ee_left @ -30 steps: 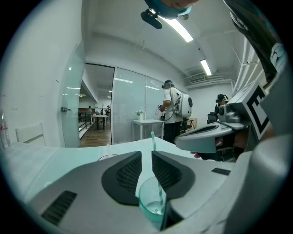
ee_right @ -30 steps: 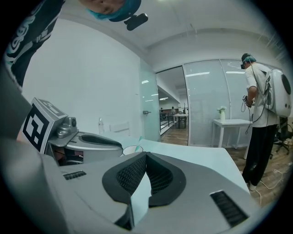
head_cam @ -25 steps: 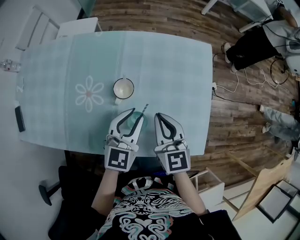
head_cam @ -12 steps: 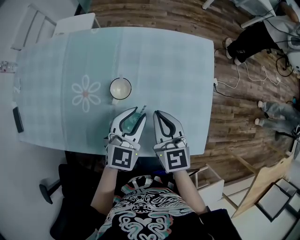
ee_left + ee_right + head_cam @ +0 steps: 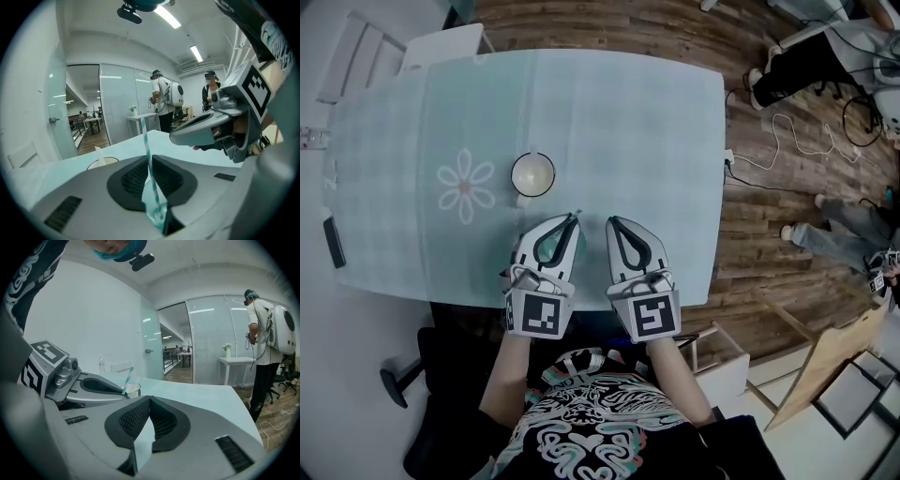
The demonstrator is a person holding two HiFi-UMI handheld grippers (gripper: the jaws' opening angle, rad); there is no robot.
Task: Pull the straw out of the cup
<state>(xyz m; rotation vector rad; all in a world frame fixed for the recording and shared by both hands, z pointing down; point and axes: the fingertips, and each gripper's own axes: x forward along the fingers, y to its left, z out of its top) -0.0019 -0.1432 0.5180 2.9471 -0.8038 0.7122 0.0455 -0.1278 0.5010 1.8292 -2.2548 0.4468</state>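
A teal-and-white striped straw (image 5: 147,151) stands in a clear glass cup (image 5: 157,212) near the table's front edge. My left gripper (image 5: 150,159) reaches over the cup, and its jaws are closing with their tips pinched on the straw above the rim. In the head view the left gripper (image 5: 573,221) covers the cup, and only the straw (image 5: 578,215) tip shows. My right gripper (image 5: 613,225) lies just to its right, shut and holding nothing. The right gripper view shows the straw (image 5: 127,376) rising from the cup (image 5: 132,389) behind the left gripper.
A white mug (image 5: 532,174) stands just beyond the left gripper on the pale green table (image 5: 628,131), next to a flower print (image 5: 465,183). A black object (image 5: 334,242) lies at the table's left edge. People stand on the wooden floor to the right.
The left gripper's jaws, spread wide around the glass cup a second ago, have drawn together onto the straw. The right gripper has stayed where it was.
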